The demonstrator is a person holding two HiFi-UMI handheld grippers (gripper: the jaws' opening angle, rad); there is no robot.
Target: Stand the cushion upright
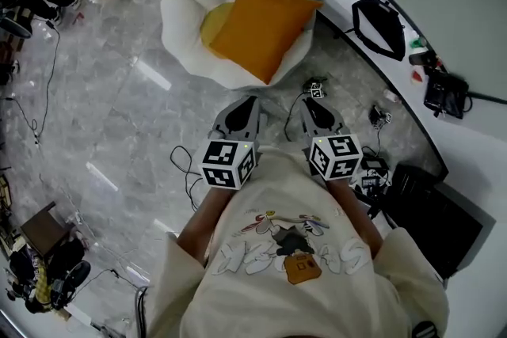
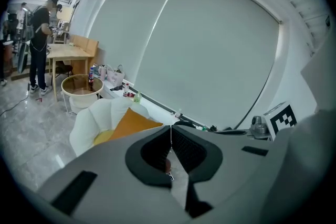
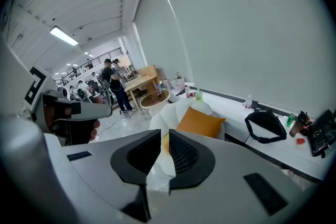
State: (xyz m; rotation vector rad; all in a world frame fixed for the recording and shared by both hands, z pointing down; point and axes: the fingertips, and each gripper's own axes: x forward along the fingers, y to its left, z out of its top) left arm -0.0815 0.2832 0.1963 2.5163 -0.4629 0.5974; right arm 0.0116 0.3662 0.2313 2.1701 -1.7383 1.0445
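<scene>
On white chair, orange cushion slanted; left tool, right tool pressed together (both empty).

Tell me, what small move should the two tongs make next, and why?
The left tongs and right tongs are shut, empty and short of the white petal-shaped chair, where the orange cushion lies back, not upright. So probably bring both forward to the cushion and open them near its edges.
</scene>
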